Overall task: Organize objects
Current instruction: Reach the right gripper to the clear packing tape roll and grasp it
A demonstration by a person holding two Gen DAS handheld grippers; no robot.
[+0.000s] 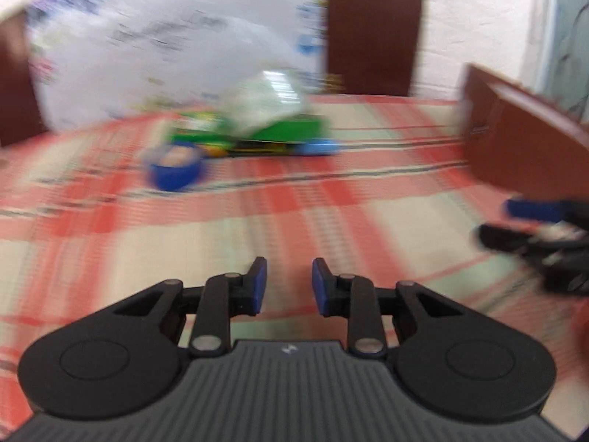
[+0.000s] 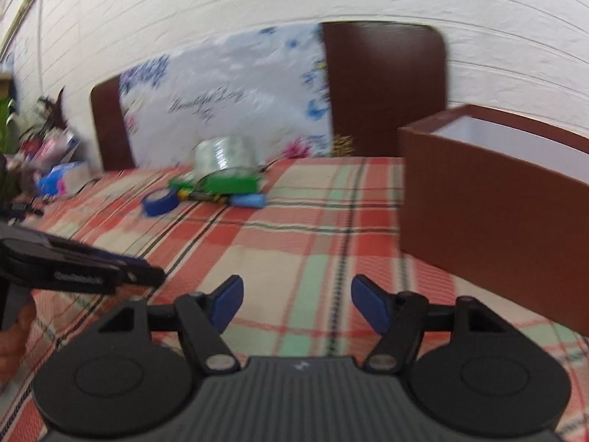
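A small pile of objects lies far across the checked cloth: a blue tape roll (image 1: 175, 169) (image 2: 160, 200), a green box (image 1: 287, 132) (image 2: 230, 184), a clear tape roll (image 1: 267, 103) (image 2: 224, 156) resting on it, and a blue item (image 1: 318, 147) (image 2: 248, 200) beside a dark yellow-striped one. My left gripper (image 1: 289, 285) is open and empty, well short of the pile; it also shows in the right wrist view (image 2: 147, 274). My right gripper (image 2: 296, 304) is open wide and empty; it also shows in the left wrist view (image 1: 497, 223). Both views are motion-blurred.
An open brown box (image 2: 489, 213) (image 1: 522, 140) with a white inside stands at the right on the bed. A brown headboard (image 2: 383, 88) with a flowered pillow (image 2: 221, 99) is behind the pile. Clutter and plants (image 2: 48, 147) sit far left.
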